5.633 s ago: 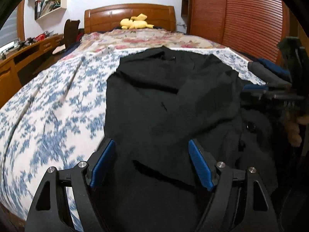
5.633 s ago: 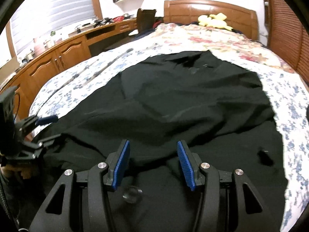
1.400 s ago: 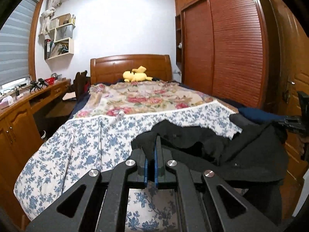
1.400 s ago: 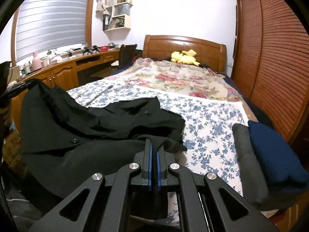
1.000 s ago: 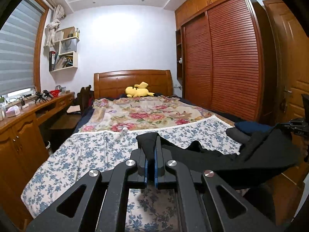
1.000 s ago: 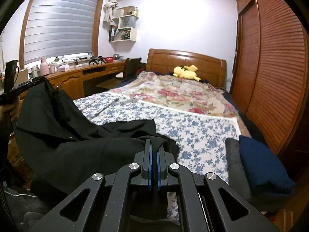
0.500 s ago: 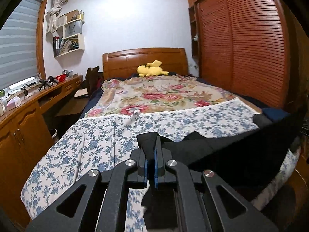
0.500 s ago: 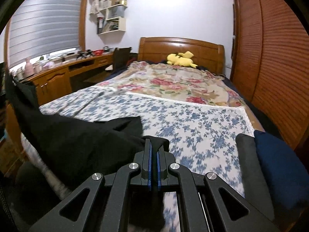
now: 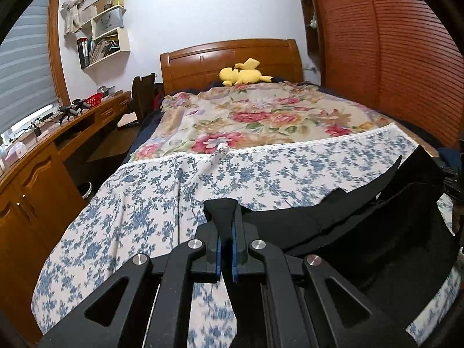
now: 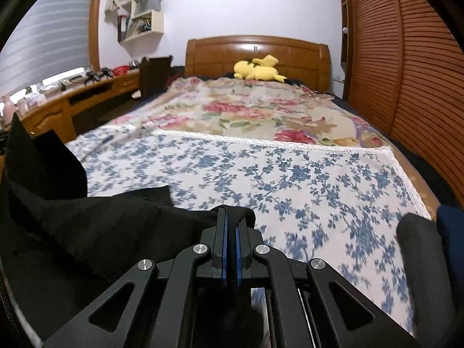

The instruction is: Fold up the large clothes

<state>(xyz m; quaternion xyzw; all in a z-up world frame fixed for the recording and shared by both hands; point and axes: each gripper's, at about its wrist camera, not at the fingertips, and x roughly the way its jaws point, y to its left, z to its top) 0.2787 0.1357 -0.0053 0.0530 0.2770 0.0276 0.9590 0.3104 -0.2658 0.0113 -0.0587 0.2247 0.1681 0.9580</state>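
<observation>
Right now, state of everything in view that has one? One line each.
left tongs: shut on the black garment.
right tongs: shut on the black garment.
black garment: held up at two points, stretched between the tongs, lower part hanging.
blue floral sheet: spread flat on the bed.
yellow plush toy: lying by the headboard.
wardrobe doors: closed.

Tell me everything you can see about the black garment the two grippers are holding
The black garment is a plain, matte, dark cloth with no visible pattern. It is pinched at two spots: a bunched fold sits between the shut jaws of the left gripper, another between those of the right gripper. Between them it spans as a sagging, creased sheet above the near end of the blue-flowered bedsheet. One pointed flap stands up at its left-hand end. Whether its lower edge touches the bed cannot be told.
</observation>
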